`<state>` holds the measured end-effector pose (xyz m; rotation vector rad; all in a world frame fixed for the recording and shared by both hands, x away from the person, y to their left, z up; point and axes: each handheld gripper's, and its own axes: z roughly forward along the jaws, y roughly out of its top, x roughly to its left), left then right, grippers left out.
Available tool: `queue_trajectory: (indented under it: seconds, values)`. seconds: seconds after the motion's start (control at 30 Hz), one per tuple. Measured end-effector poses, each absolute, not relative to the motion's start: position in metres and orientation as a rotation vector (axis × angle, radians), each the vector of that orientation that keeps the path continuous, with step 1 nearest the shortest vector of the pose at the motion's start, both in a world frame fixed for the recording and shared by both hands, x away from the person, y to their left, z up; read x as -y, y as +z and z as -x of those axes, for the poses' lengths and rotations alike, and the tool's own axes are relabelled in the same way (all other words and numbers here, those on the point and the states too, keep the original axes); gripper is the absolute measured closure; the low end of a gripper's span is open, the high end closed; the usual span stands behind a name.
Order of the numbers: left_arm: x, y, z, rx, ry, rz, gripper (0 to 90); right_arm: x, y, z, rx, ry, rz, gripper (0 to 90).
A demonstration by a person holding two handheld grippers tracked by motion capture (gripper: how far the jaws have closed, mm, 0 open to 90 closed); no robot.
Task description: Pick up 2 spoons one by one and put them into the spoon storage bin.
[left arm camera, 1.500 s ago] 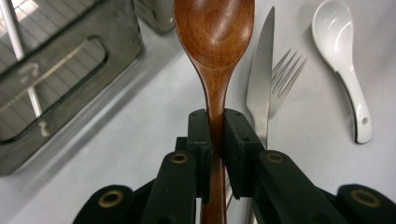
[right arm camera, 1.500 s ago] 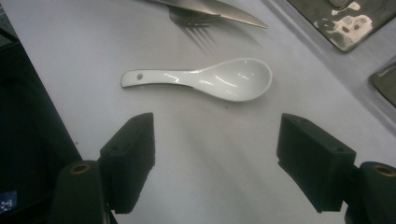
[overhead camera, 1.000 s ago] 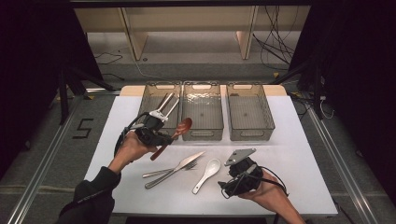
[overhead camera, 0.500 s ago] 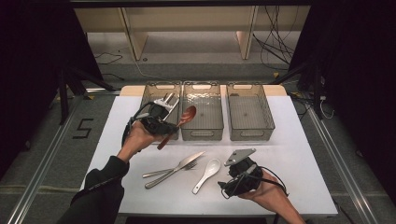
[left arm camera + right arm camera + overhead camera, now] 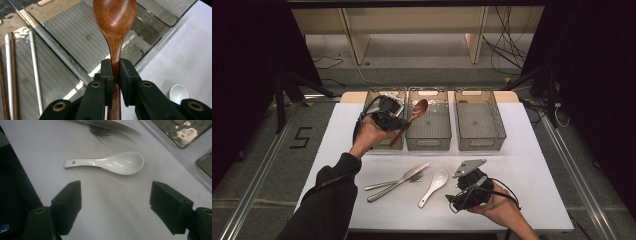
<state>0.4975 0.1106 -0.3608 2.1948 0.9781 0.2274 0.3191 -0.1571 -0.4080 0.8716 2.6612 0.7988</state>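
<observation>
Three bins [image 5: 476, 120] sit at frame centre on the bench [image 5: 532, 165]. Left gripper [image 5: 398, 120], jaws clamped on a wooden spoon [image 5: 414, 112], has carried it up over the middle bin, ready to drop. Right gripper [image 5: 452, 197] waits, jaws released, beside a white spoon [image 5: 434, 186].

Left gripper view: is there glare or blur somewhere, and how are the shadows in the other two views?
Left gripper view: bright glare on the bin wall; the wooden spoon is sharp. Right gripper view: the white spoon casts a soft shadow; the near tongs are slightly blurred. High view: the table is evenly lit, with dark surroundings.
</observation>
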Motion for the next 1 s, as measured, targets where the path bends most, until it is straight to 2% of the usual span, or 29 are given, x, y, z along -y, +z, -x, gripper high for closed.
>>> queue_trajectory:
  seconds: [1.0]
  values:
    - [-0.085,-0.358,-0.529,-1.004,0.254,-2.168,80.8,0.158,-0.408,-0.320,-2.665,0.801,-0.867,26.5]
